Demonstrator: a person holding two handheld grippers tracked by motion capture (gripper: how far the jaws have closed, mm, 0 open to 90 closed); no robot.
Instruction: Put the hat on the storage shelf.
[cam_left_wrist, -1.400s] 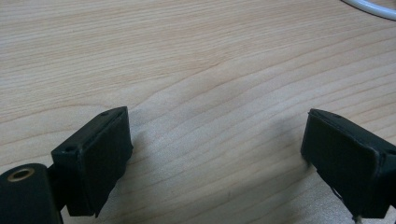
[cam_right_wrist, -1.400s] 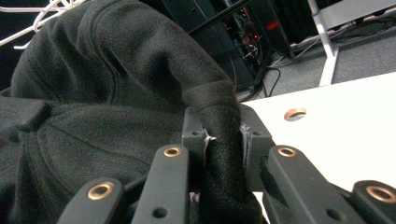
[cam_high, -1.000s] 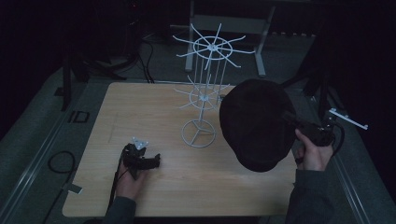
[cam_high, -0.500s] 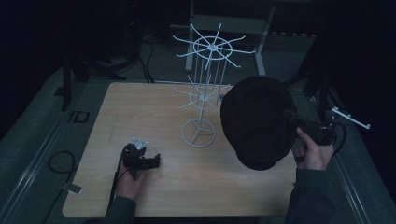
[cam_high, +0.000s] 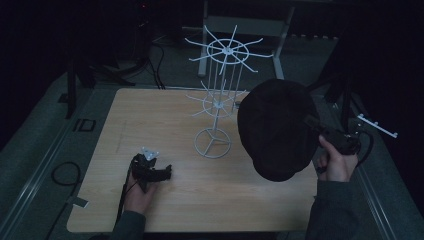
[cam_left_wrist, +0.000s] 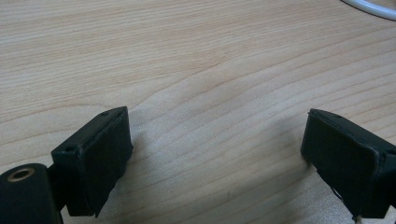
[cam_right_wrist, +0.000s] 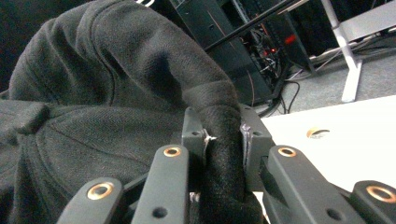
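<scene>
My right gripper (cam_right_wrist: 223, 140) is clamped on the black cap (cam_high: 277, 127) — jaws pinching its edge, cap held up beside the white wire rack (cam_high: 219, 95), hiding my view beyond. My left gripper (cam_left_wrist: 215, 154) rests wide apart on the wooden table (cam_high: 150, 120), empty — well apart from the cap.
</scene>
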